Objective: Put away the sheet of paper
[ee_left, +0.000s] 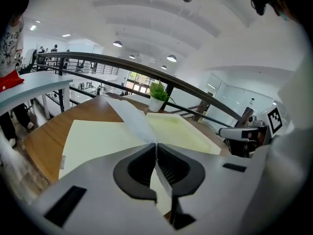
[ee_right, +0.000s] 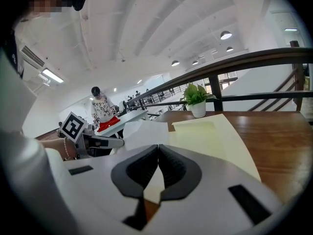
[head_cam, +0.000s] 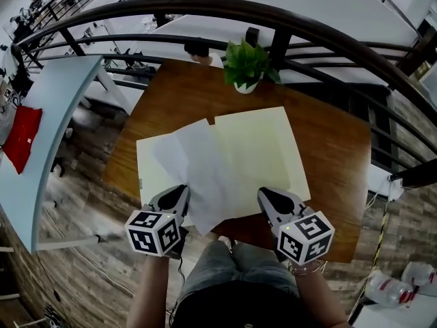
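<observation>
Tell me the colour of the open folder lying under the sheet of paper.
Pale yellow. The folder shows best in the head view.

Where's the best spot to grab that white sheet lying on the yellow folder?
Its near edge, from the person's side: the sheet lies flat, and that edge pokes past the folder. The left claw pinches it there.

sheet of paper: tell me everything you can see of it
The sheet of paper is plain white and thin, with no print visible. It lies skewed across the middle of an open pale-yellow folder on the wooden table, covering the fold. The left gripper is shut on its near edge, and in the left gripper view that end looks raised and slightly bent.
</observation>
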